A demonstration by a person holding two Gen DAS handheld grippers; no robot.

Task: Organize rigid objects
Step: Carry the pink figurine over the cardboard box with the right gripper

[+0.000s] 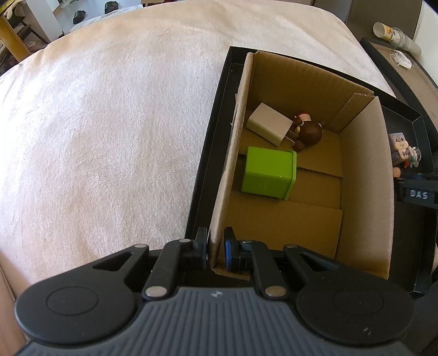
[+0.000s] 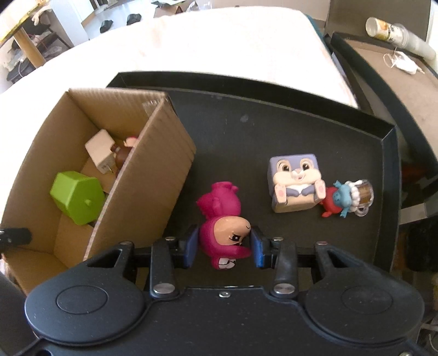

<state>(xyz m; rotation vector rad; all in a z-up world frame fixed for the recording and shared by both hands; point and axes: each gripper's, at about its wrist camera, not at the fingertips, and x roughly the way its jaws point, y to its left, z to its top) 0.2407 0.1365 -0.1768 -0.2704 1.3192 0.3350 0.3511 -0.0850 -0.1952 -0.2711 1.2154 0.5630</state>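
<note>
The left gripper (image 1: 215, 250) is closed down on the near end of the cardboard box's (image 1: 364, 175) left wall, one pad on the outside and one on the inside, with the thin cardboard pinched between them. The box stands inside a shallow black tray (image 1: 208, 153) that rests on a pale fuzzy blanket (image 1: 109, 123).

Inside the box lie a green cube-shaped container (image 1: 267, 171) on its side, a white charger plug (image 1: 269, 124) just beyond it, and a small brown figurine (image 1: 308, 131) touching the plug.

The right gripper (image 2: 224, 247) has its two blue pads (image 2: 258, 250) set on either side of a pink figurine's (image 2: 223, 216) head. The pads sit narrowly apart and press against the head on both sides, so the toy is clamped. The pink figurine lies on the black tray floor (image 2: 246, 131) just beside the box's (image 2: 142, 186) right wall, its body pointing away from the gripper.

Farther right on the tray sits a square rabbit toy (image 2: 295, 183), and touching its right side is a small red and blue figure with a clear mug (image 2: 345, 198).

Beyond the tray's far corner, a paper cup (image 2: 383, 26) lies tipped on a separate dark surface.
</note>
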